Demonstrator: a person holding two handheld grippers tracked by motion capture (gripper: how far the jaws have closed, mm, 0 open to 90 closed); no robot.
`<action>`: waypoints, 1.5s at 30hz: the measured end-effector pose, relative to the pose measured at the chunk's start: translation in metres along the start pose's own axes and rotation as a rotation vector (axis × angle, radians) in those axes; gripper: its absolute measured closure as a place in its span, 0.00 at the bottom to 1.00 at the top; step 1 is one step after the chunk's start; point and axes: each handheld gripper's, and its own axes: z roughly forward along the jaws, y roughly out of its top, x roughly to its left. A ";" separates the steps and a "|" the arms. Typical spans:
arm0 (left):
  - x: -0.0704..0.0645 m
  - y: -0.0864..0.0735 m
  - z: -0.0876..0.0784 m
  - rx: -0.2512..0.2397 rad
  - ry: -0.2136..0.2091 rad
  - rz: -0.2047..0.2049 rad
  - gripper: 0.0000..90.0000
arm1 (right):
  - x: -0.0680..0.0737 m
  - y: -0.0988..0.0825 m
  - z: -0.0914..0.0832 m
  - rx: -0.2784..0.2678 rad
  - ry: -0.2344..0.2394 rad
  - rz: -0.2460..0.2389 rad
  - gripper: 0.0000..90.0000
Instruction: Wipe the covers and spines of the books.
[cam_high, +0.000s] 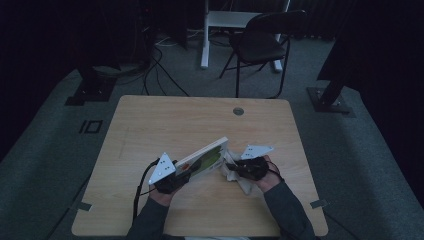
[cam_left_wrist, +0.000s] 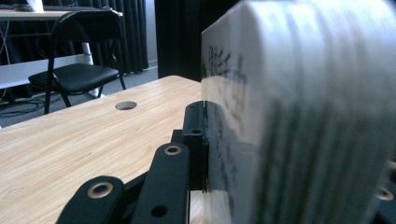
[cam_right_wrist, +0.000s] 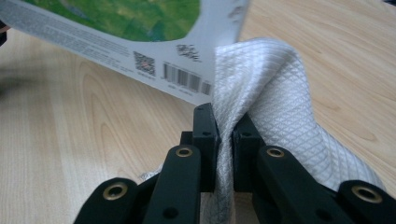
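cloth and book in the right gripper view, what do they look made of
The cloth looks like white woven fabric or microfibre, matte: a fine diamond weave shows, and it folds softly where the jaws pinch it. The book looks like paper with a smooth, possibly glossy printed cover bearing a barcode.

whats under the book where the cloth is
The white cloth, pinched by the right gripper, sits against the book's raised back cover above the table. How far the cloth reaches beneath the book is hidden.

White cloth (cam_right_wrist: 275, 93) pinched in tongs (cam_right_wrist: 225, 140); book cover (cam_right_wrist: 140, 32) behind
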 end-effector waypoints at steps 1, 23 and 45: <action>0.000 0.000 0.000 0.001 0.001 0.000 0.87 | -0.001 0.000 -0.002 -0.002 -0.003 0.006 0.93; 0.001 -0.003 0.001 0.016 0.012 0.006 0.87 | -0.002 0.008 -0.024 -0.042 -0.080 -0.016 0.93; 0.001 -0.009 0.007 0.046 0.015 0.004 0.87 | 0.012 0.022 -0.039 -0.092 -0.094 -0.071 0.93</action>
